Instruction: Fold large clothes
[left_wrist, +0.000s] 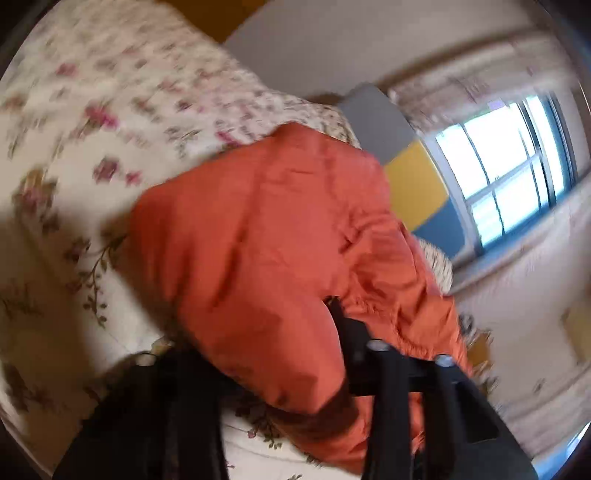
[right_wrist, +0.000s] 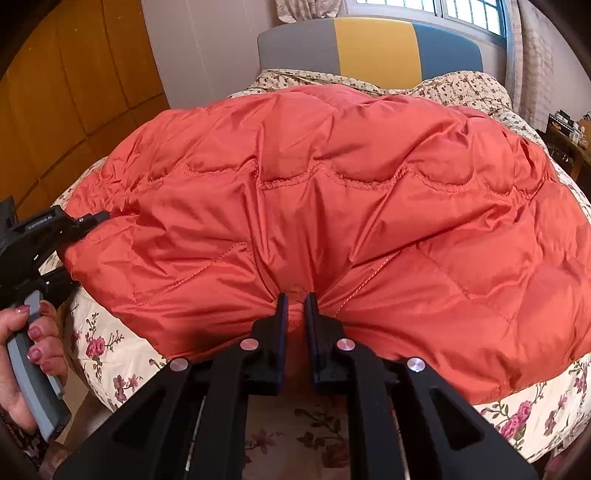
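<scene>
An orange quilted down jacket (right_wrist: 332, 192) lies spread over the bed's floral cover (right_wrist: 122, 354). My right gripper (right_wrist: 295, 299) is shut on its near hem, and the fabric puckers between the two pads. In the right wrist view my left gripper (right_wrist: 86, 247) sits at the jacket's left edge, one finger above the fabric and one below, pinching it. The left wrist view is blurred. There the jacket (left_wrist: 277, 240) bulges between the fingers of the left gripper (left_wrist: 240, 332), and the right finger (left_wrist: 340, 321) presses into it.
A hand (right_wrist: 33, 332) holds the left gripper's grey handle. A grey, yellow and blue headboard (right_wrist: 373, 48) stands at the far end of the bed under a window (right_wrist: 469, 14). A wooden wardrobe (right_wrist: 74, 92) is on the left and a cluttered desk (right_wrist: 569, 133) on the right.
</scene>
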